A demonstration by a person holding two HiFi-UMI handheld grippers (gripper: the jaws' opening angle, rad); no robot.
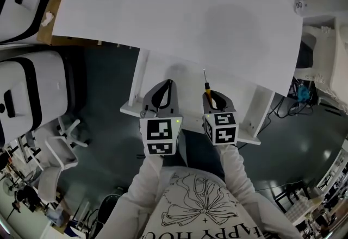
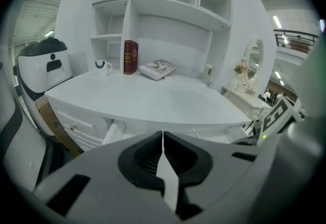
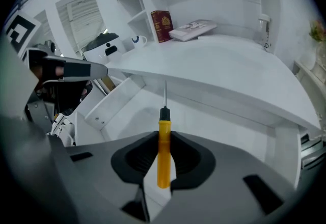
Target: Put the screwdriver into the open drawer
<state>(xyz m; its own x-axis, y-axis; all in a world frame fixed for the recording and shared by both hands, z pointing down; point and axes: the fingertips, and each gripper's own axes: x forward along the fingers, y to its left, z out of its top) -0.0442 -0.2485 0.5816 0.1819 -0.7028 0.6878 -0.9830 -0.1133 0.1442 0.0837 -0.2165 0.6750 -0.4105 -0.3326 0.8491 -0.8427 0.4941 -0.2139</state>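
A screwdriver (image 3: 163,144) with a yellow handle, black collar and thin metal shaft sits clamped between the jaws of my right gripper (image 3: 162,139); its tip points forward over the open white drawer (image 3: 204,121). In the head view the screwdriver (image 1: 206,87) sticks out of the right gripper (image 1: 211,98) above the drawer (image 1: 187,77) under the white desk. My left gripper (image 1: 169,89) hangs over the drawer's left part. Its jaws (image 2: 163,139) are pressed together with nothing between them.
The white desk top (image 1: 179,10) overhangs the drawer's back. A shelf unit behind it holds a red book (image 2: 131,57), a mug (image 2: 102,67) and a flat book (image 2: 157,69). A white robot-like machine (image 1: 24,94) and a white chair (image 1: 57,151) stand at the left.
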